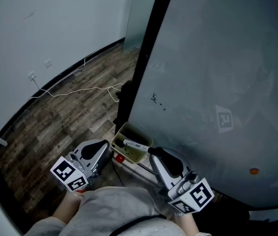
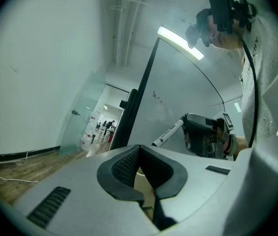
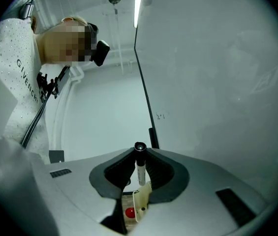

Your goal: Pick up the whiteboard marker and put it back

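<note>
Right gripper [image 3: 139, 155] clenched on the whiteboard marker [image 3: 140, 172], marker projecting from the jaw tips over the olive tray [image 1: 122, 133], tray at the foot of the whiteboard [image 1: 217, 82], left gripper [image 2: 139, 149] beside the tray, its 2 jaws closed together, nothing between them.

The whiteboard [image 1: 217, 73] fills the right side, with its post [image 1: 143, 58] along its left edge. A tray [image 1: 116, 144] sits at the post's foot, against the board's lower left. The marker [image 1: 135, 144] lies across the tray, its right end in the right claw [image 1: 153, 154], just right of the tray. The left claw [image 1: 102, 146] is just left of the tray. Behind them a cable [image 1: 79, 91] lies on the floor [image 1: 55, 127], near the wall [image 1: 40, 28] at left. A door [image 1: 138, 14] stands behind the post.
</note>
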A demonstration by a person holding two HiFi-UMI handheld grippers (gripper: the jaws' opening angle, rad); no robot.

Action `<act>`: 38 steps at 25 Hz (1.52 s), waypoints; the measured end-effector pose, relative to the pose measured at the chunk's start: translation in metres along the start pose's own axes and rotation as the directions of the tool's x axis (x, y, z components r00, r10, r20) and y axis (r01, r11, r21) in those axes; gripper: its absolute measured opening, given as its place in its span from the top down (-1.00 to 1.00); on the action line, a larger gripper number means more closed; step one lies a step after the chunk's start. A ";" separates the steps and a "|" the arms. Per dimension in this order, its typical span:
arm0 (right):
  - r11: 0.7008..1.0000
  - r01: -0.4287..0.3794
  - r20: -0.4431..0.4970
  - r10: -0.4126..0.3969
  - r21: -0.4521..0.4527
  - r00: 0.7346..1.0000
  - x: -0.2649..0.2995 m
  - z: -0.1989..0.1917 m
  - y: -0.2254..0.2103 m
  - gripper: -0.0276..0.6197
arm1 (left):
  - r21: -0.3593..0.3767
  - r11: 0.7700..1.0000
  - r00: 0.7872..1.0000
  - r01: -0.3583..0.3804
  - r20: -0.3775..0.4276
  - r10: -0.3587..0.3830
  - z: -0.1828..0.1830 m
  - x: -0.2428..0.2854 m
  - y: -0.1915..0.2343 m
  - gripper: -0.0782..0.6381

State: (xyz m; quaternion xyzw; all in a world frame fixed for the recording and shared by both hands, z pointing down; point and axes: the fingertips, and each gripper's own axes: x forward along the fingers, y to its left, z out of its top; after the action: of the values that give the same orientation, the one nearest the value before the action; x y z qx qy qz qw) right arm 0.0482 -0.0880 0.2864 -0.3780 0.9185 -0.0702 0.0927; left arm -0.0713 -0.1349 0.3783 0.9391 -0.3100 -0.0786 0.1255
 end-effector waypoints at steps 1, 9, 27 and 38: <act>1.000 0.003 -0.001 -0.003 0.002 1.000 0.000 0.000 0.000 0.67 | -0.002 1.000 1.000 0.002 0.000 -0.002 0.000 0.000 0.000 0.74; 1.000 0.023 -0.019 -0.023 0.017 1.000 -0.004 -0.006 0.000 0.67 | -0.026 1.000 1.000 0.003 -0.009 -0.003 -0.004 -0.003 -0.001 0.74; 0.998 0.039 -0.082 -0.035 0.048 0.996 -0.004 -0.031 -0.004 0.68 | -0.064 0.997 0.997 -0.048 -0.059 0.044 -0.023 -0.017 0.008 0.74; 0.996 0.074 -0.106 -0.069 0.044 0.992 -0.007 -0.043 -0.006 0.68 | -0.089 0.994 0.995 -0.069 -0.072 0.063 -0.032 -0.024 0.014 0.74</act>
State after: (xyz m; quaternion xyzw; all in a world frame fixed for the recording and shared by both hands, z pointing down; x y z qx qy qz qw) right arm 0.0474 -0.0849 0.3306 -0.4043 0.9059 -0.1152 0.0508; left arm -0.0910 -0.1250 0.4141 0.9238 -0.3324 -0.0562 0.1816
